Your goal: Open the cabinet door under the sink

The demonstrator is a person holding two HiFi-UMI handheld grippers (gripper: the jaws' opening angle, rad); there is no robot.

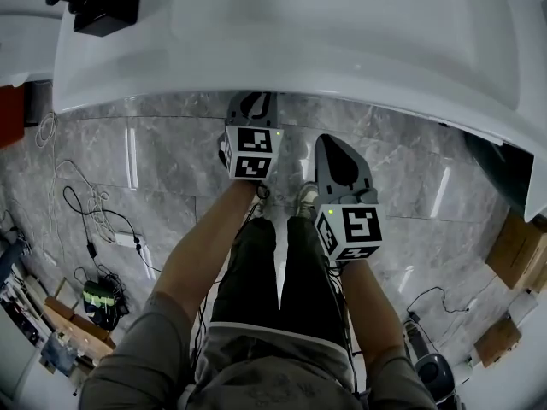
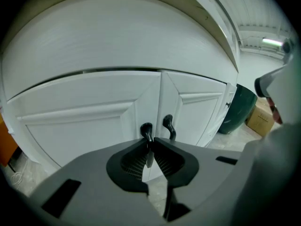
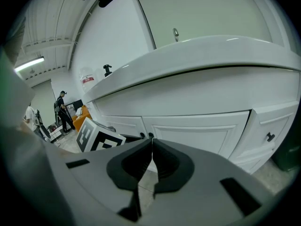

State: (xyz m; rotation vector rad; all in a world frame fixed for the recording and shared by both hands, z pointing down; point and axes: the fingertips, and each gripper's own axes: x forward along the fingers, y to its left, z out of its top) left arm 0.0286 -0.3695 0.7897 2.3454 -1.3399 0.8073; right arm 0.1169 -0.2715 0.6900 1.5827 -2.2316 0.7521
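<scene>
The white cabinet under the sink (image 1: 342, 41) has two doors, both shut against each other. The left door (image 2: 84, 121) and right door (image 2: 197, 107) each carry a black handle by the centre seam. My left gripper (image 2: 150, 142) is shut on the left door's handle (image 2: 146, 129); the right door's handle (image 2: 169, 125) stands free just beside it. In the head view the left gripper (image 1: 250, 109) reaches under the sink's front rim. My right gripper (image 1: 335, 148) hangs back from the cabinet, shut and empty, its jaws (image 3: 152, 142) touching, facing the right door (image 3: 197, 128).
A dark green bin (image 2: 237, 109) and a cardboard box (image 2: 261, 117) stand to the right of the cabinet. Cables (image 1: 94, 220) trail over the grey marble floor at left. A black device (image 1: 102, 2) sits on the counter. A small drawer knob (image 3: 269, 136) shows at far right.
</scene>
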